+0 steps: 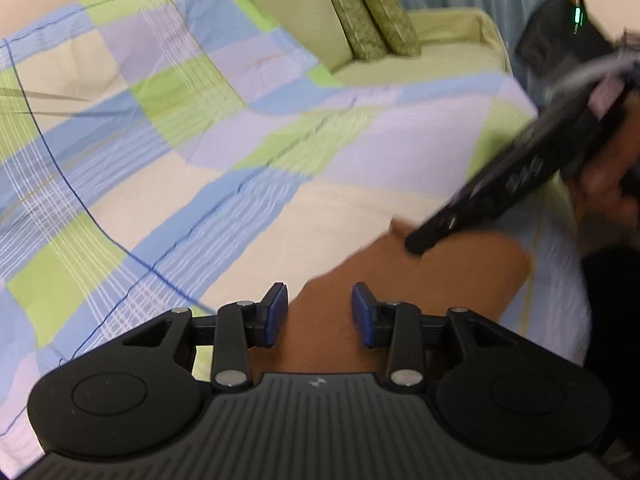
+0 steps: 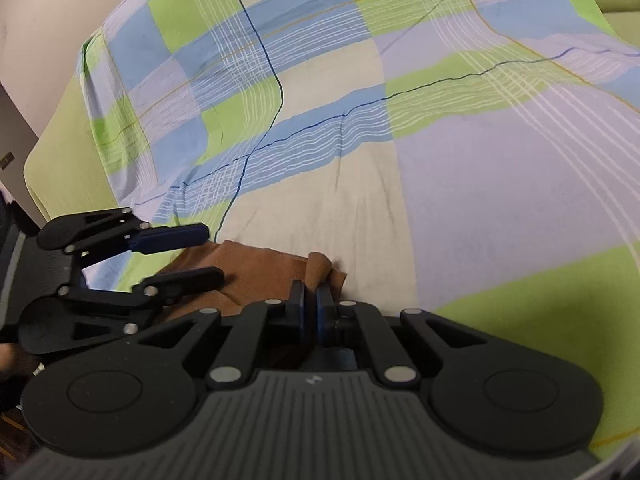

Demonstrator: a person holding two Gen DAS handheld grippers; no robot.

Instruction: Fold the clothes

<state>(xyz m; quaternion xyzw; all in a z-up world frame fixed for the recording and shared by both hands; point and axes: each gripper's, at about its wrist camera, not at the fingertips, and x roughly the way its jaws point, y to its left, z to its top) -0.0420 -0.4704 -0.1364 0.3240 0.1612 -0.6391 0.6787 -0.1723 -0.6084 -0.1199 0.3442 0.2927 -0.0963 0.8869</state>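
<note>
A brown cloth (image 1: 400,280) lies flat on the checked bedsheet (image 1: 200,128). My left gripper (image 1: 319,312) hovers over the cloth's near part with its blue pads (image 1: 276,316) apart and not pressing on anything. In the right wrist view the left gripper (image 2: 208,255) shows from the side at the cloth's left end, jaws spread. My right gripper (image 2: 311,296) is shut on a raised fold of the brown cloth (image 2: 260,268) at its right corner. From the left wrist view the right gripper (image 1: 416,242) comes in from the right, blurred, its tip on the cloth.
The checked sheet (image 2: 440,200) covers the whole bed. Behind it stands a green sofa (image 1: 440,60) with two green cushions (image 1: 372,16), and a curtain further back. A hand (image 1: 608,184) grips the right tool at the right edge.
</note>
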